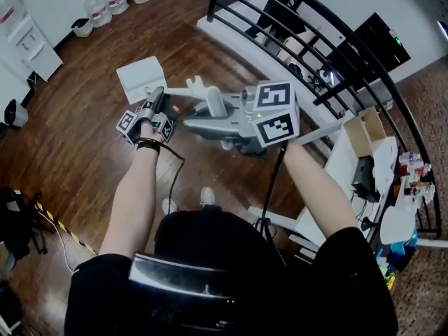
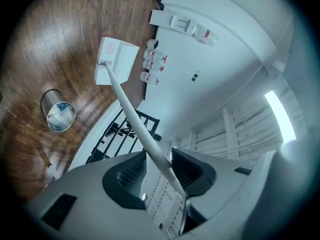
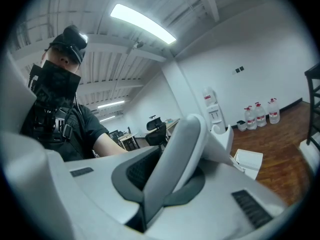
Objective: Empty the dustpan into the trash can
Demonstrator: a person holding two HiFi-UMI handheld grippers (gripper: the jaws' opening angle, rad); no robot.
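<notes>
Nearest the person, the right gripper (image 3: 172, 166) is clamped tight on the grey top of the dustpan's handle (image 3: 185, 144), which fills the middle of the right gripper view. The left gripper (image 2: 160, 166) has its jaws apart. The thin white shaft of the same handle runs between them and leans on one pad, with a gap on the other side, so it looks more like a loose guide than a grip.

Further out, the shaft leads up to the white dustpan (image 2: 117, 59) in the upper left of the left gripper view. It is held up above the wooden floor (image 2: 60, 44). Whether there is anything in it I cannot tell.

The round metal trash can (image 2: 58, 116) stands on the floor at the left of that view, below the dustpan in the picture and well apart from it. I judge that the pickup is done and the carry is under way. Bringing the dustpan over the can and tipping it out are both left to do.

Farthest off, water bottles (image 2: 148, 64) stand in a row along the wall, next to a water dispenser (image 1: 24, 37).

By count: two grippers, one dustpan, one trash can, three water bottles and one dispenser.
</notes>
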